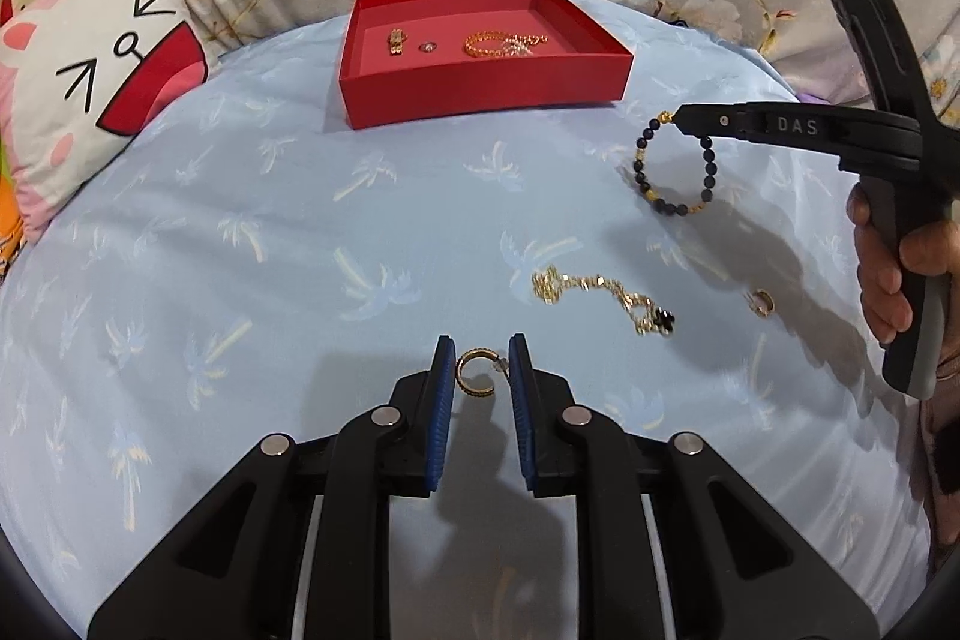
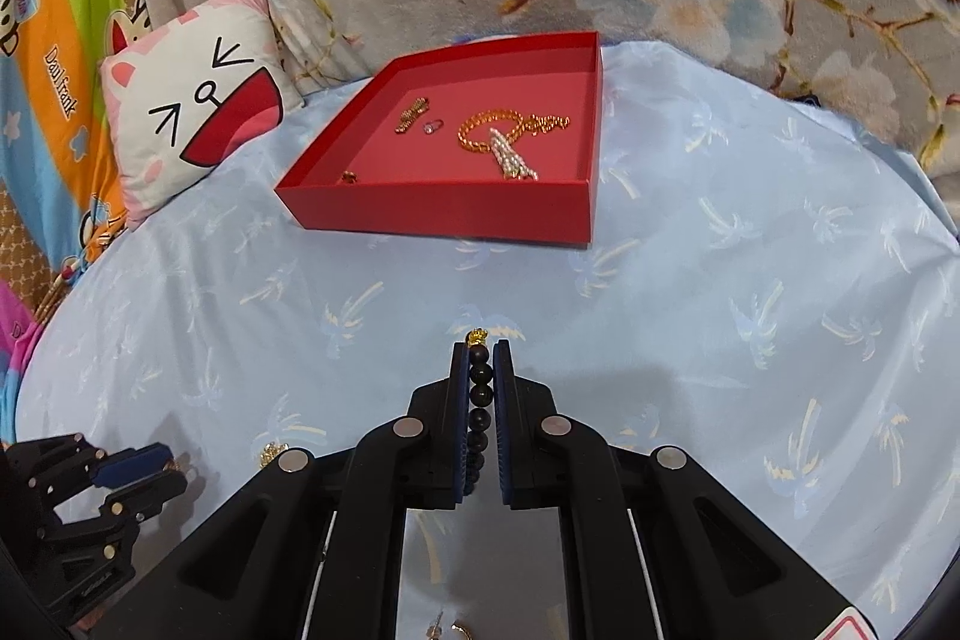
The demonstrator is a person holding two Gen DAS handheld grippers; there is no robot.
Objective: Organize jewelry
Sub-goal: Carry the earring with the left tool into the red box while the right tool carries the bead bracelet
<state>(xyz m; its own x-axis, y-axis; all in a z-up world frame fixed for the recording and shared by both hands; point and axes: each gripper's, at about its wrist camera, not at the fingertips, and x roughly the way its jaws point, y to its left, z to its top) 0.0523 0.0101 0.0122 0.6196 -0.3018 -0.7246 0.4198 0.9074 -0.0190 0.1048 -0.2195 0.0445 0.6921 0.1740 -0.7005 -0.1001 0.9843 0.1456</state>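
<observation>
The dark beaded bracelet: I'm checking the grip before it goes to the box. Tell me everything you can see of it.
The dark beaded bracelet is a loop of round, matte, near-black beads with a few gold spacer beads. The right gripper is shut on it, beads lined up between the blue pads with a gold bead poking past the tips. The rest hangs as an open ring over the light blue sheet, short of the red box.
</observation>
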